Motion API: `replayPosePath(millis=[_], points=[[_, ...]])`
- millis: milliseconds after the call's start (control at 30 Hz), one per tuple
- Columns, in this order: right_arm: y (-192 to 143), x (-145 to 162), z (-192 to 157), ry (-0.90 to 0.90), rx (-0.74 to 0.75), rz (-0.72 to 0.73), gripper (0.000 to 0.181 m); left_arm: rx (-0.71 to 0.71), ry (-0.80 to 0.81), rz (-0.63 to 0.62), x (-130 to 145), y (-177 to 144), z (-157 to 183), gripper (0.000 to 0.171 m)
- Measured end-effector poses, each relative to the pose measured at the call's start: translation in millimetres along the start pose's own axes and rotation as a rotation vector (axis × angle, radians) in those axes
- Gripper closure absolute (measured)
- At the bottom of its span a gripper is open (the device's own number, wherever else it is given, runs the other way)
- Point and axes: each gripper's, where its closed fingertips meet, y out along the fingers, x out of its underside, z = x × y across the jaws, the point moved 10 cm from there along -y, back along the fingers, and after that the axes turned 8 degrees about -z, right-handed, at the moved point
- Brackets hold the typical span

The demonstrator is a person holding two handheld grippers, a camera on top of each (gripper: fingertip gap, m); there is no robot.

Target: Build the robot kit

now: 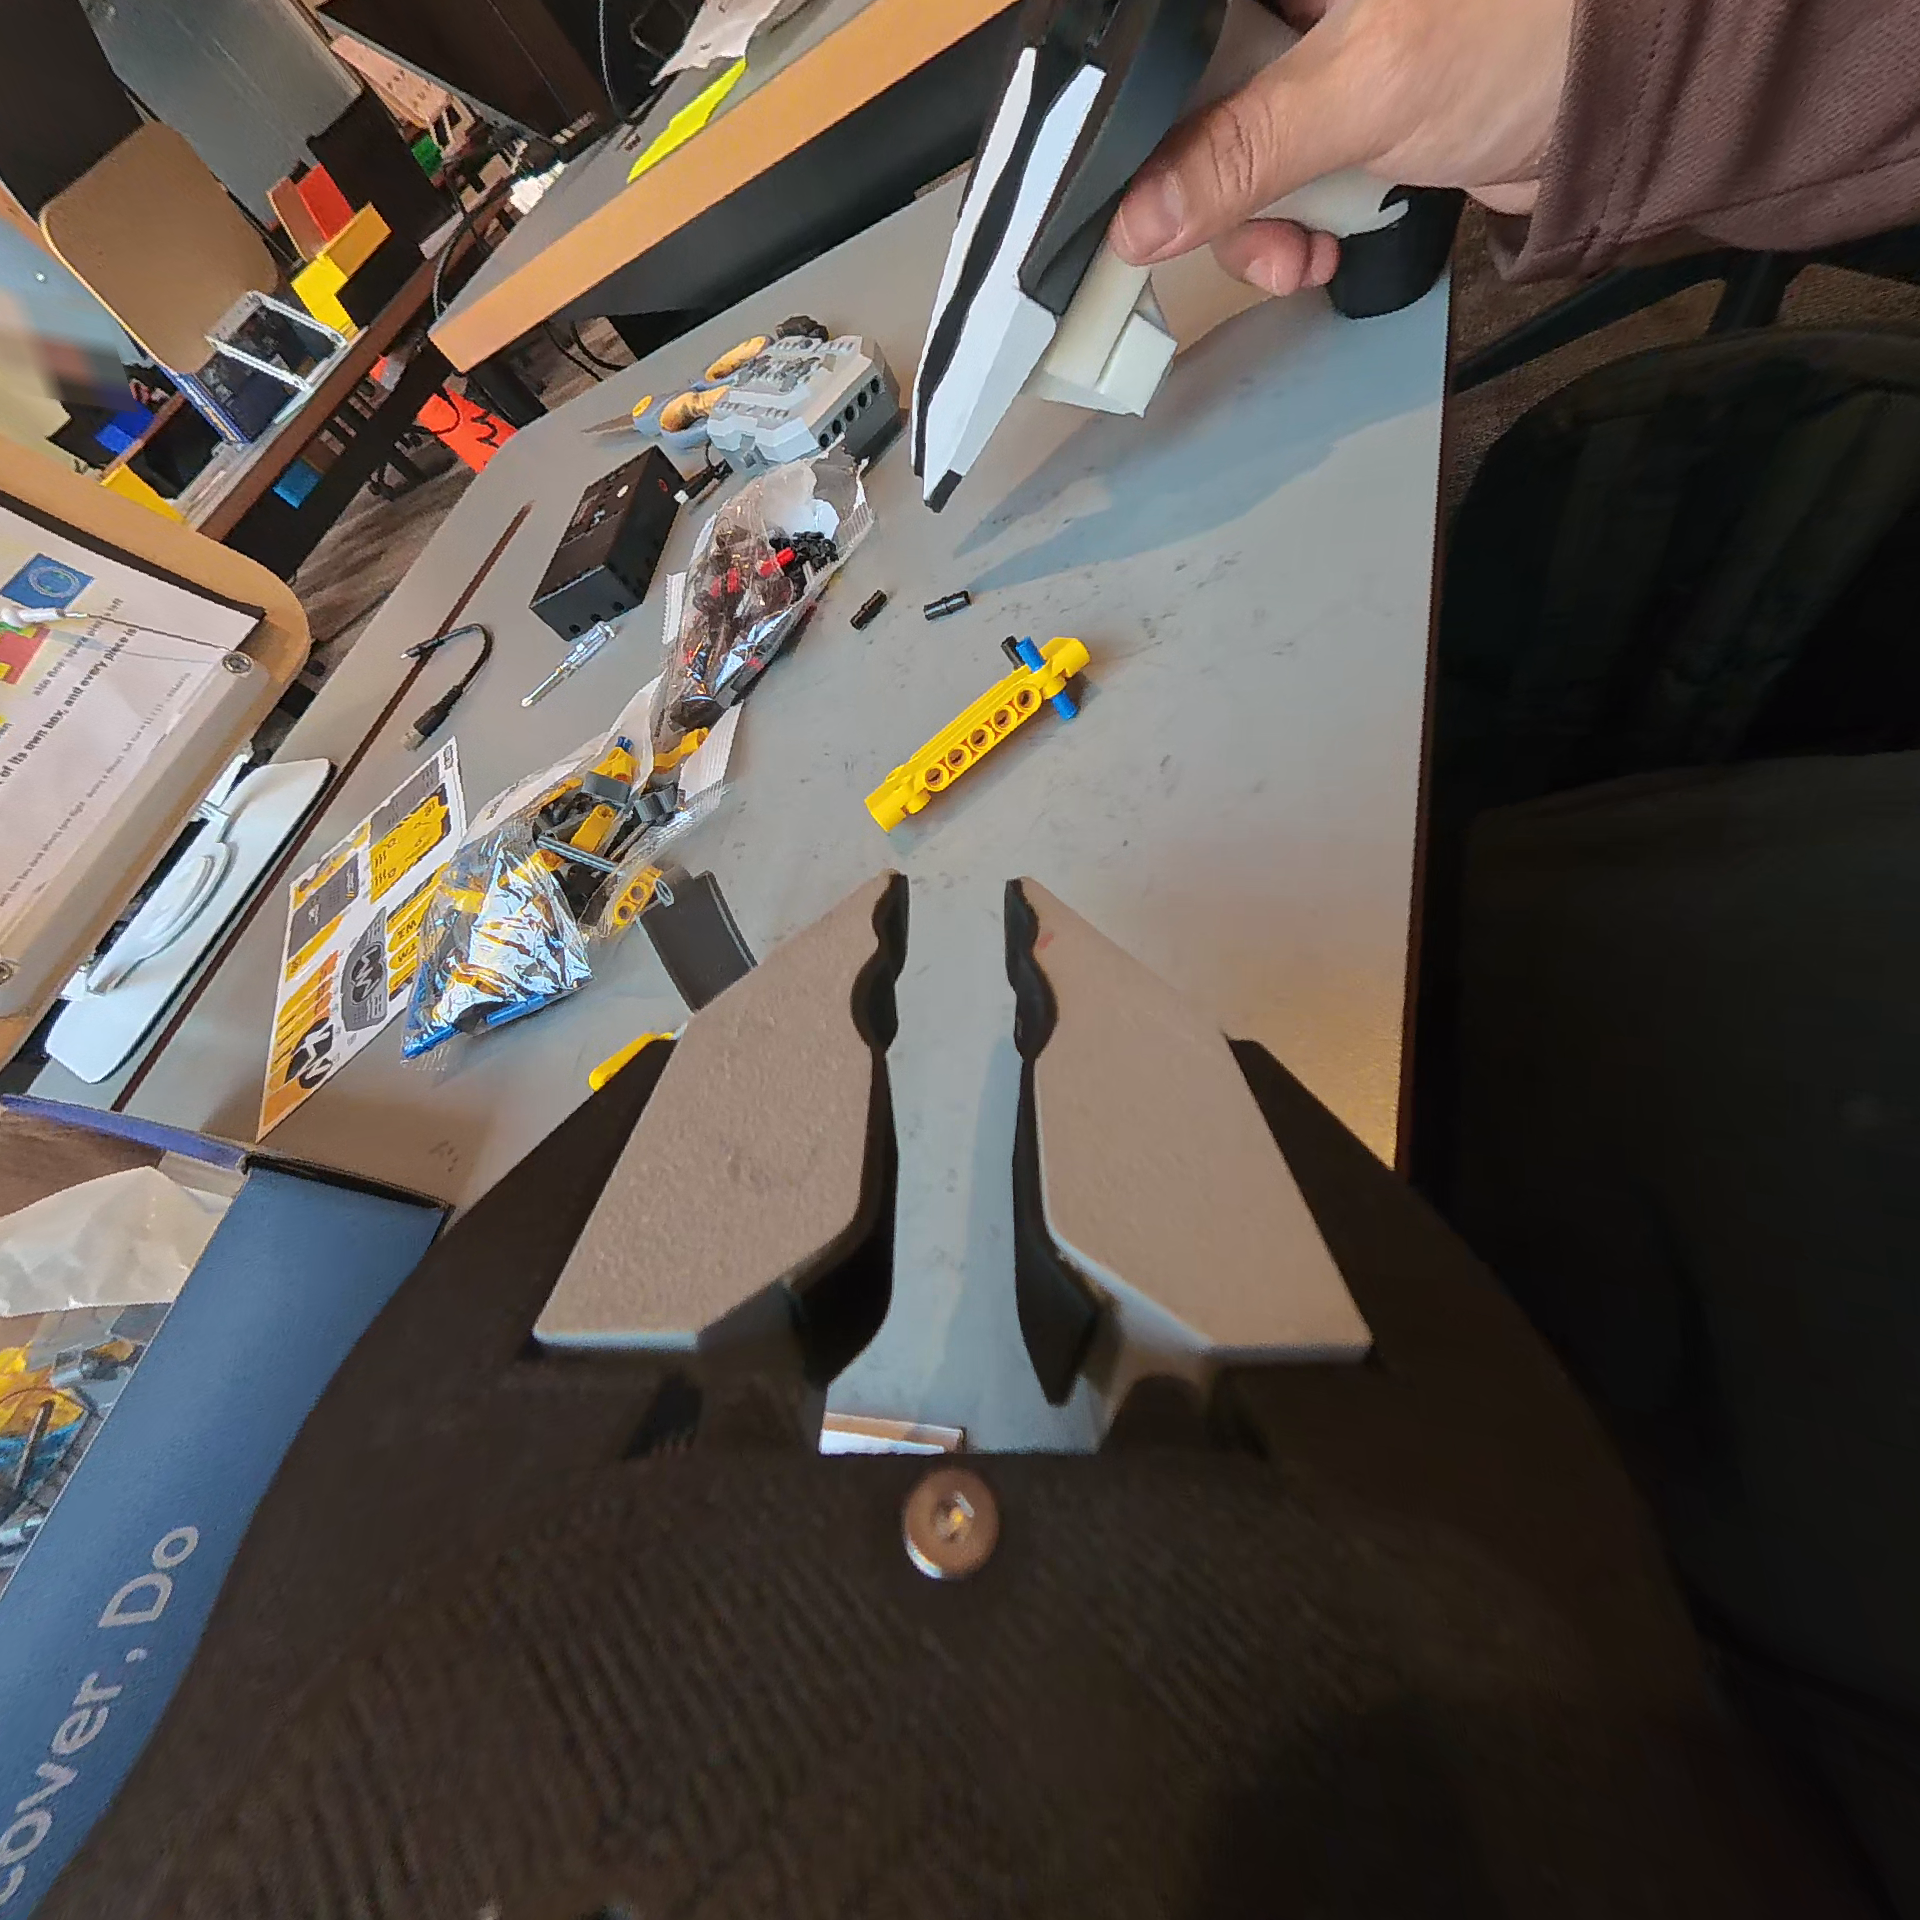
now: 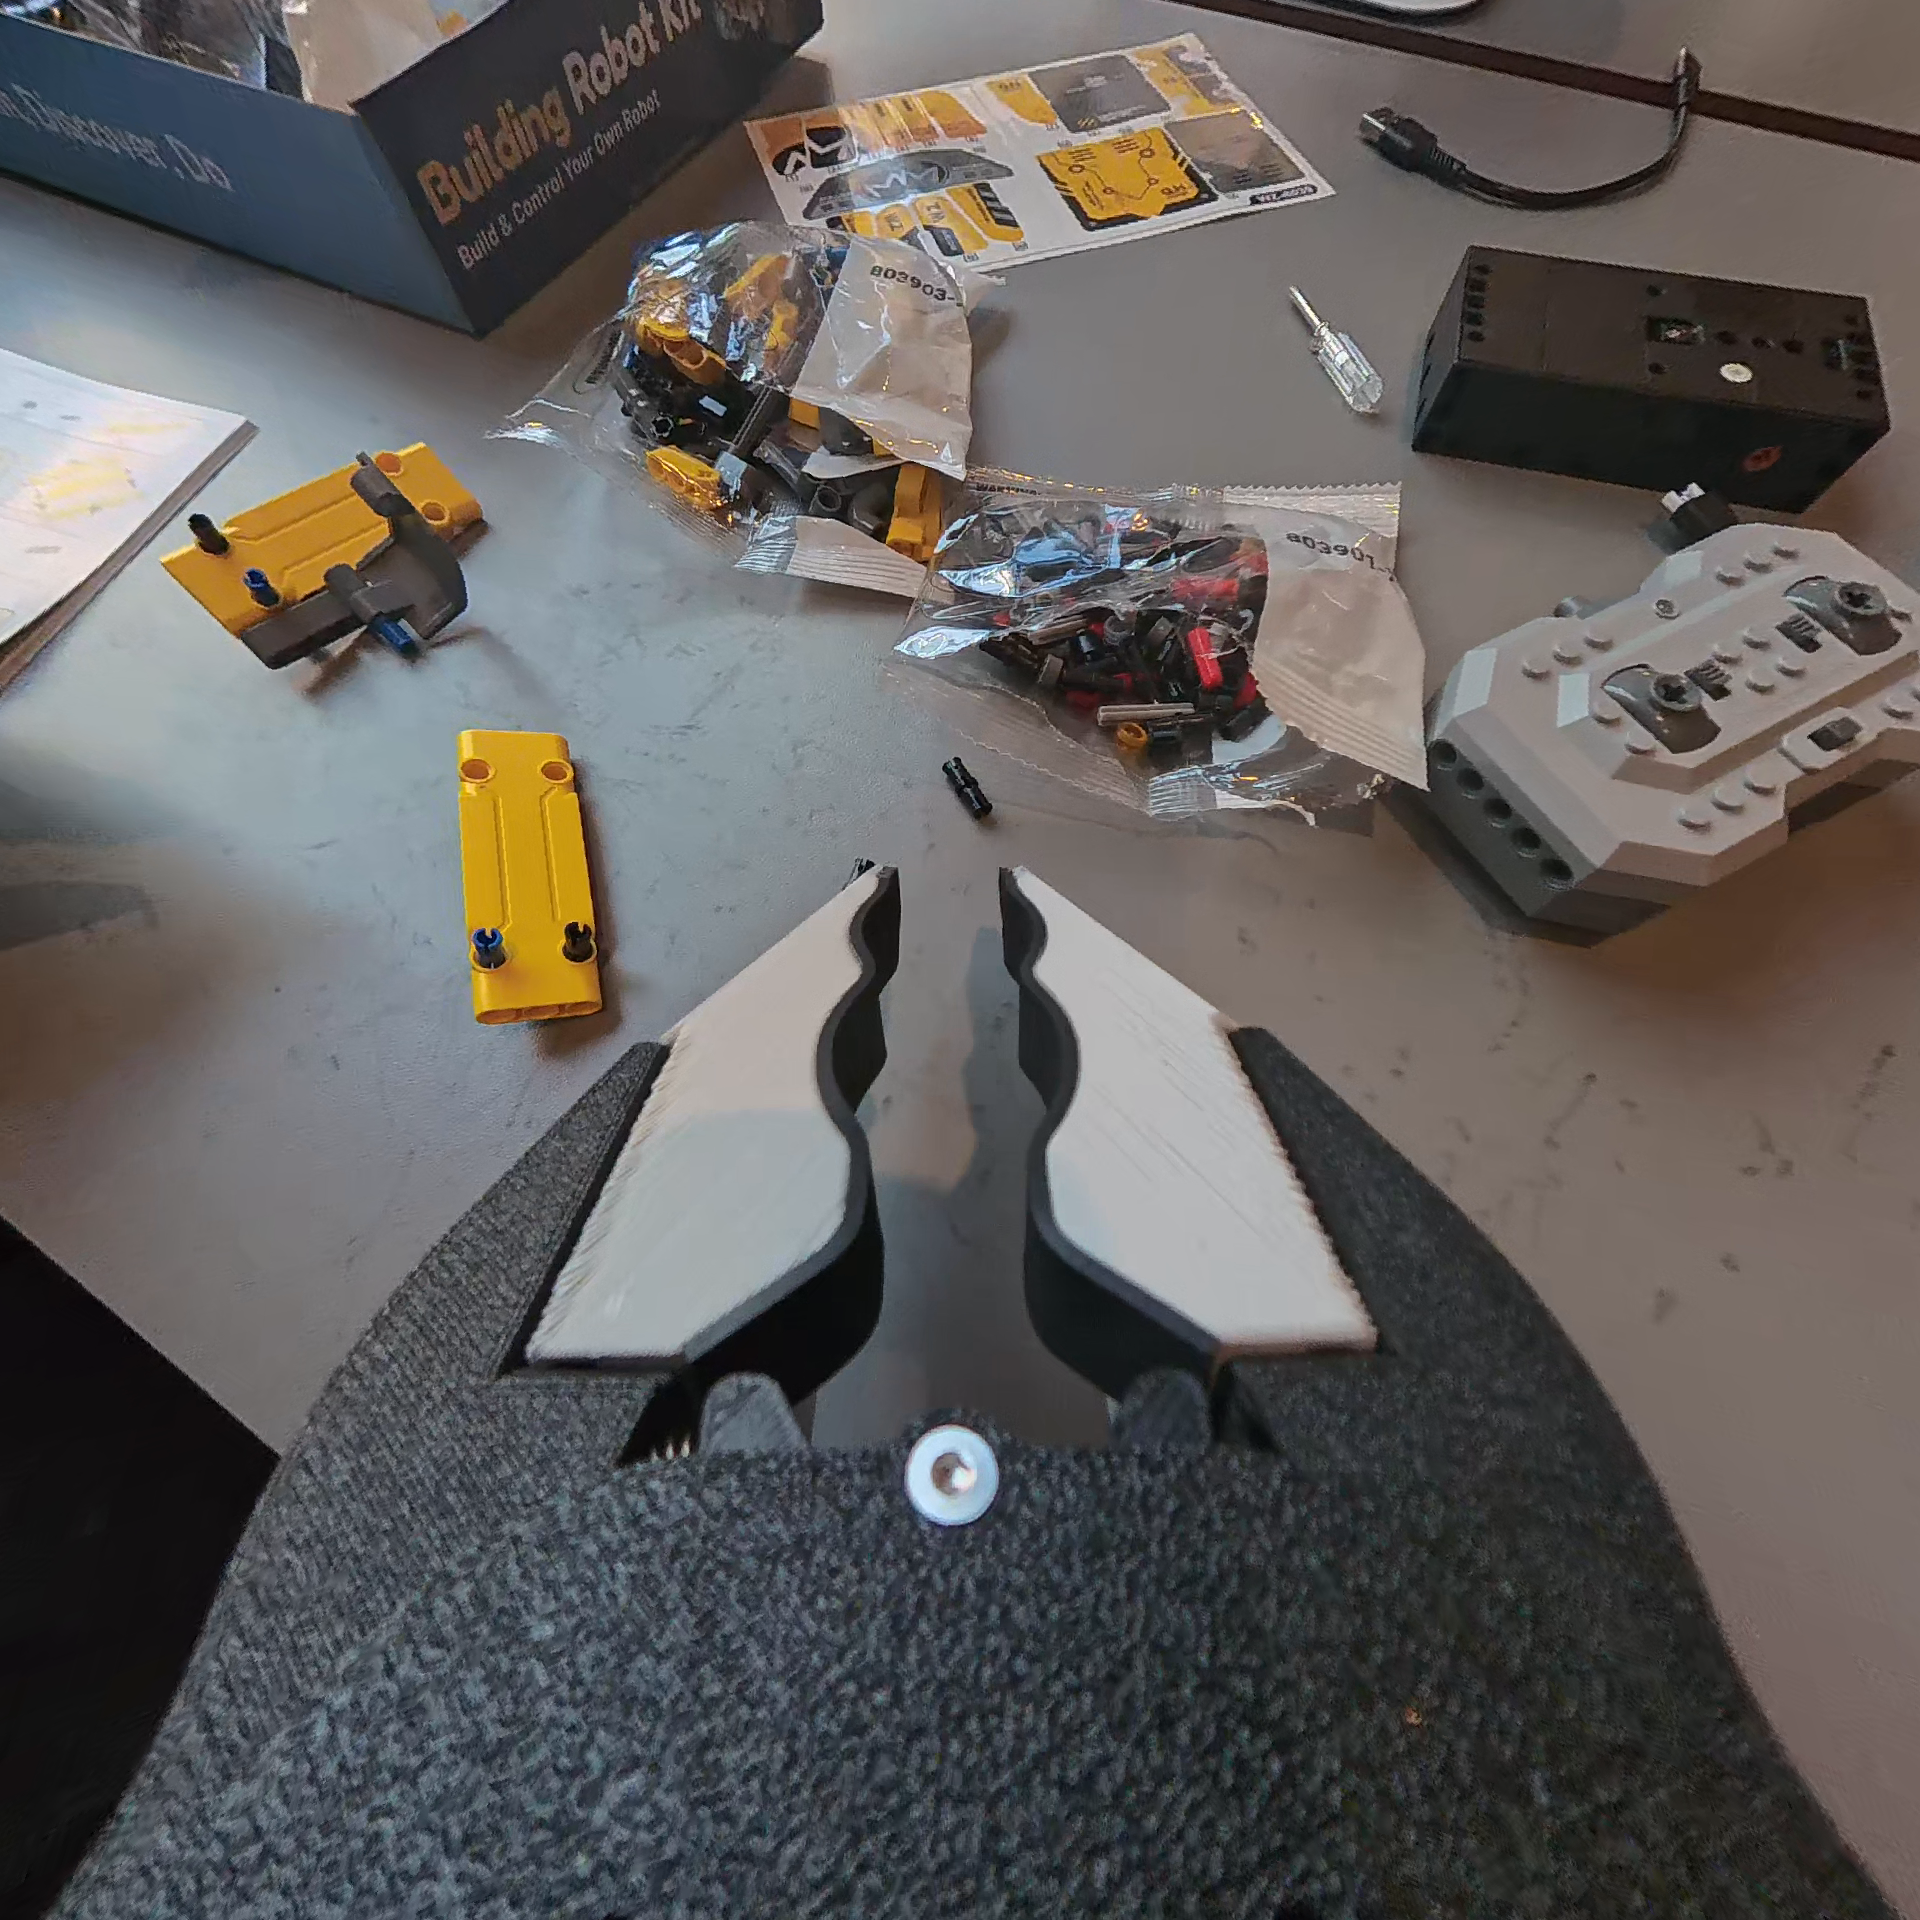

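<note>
yellow beam point(image 1: 977, 736), grey table point(image 1: 1195, 727), perhaps black pin point(image 2: 966, 787)

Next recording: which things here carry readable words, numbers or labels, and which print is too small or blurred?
Wording is left unquoted; these things bear it.
Dark blue box: large legible lettering on two sides.
Bag of yellow parts: a legible printed number.
Bag of black and red pins: a legible number and a partly hidden word.
Sticker sheet: tiny codes, too small.
Printed page: text lines, partly legible.
</note>
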Motion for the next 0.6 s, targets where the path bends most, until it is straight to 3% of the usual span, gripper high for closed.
replayPosePath(millis=[600], points=[[-1.4, -0.2, -6.2, -0.043, -0.067, 0.016, 0.161, 0.008, -0.035, 0.001, 0.5, -0.2, -3.7, 0.156]])
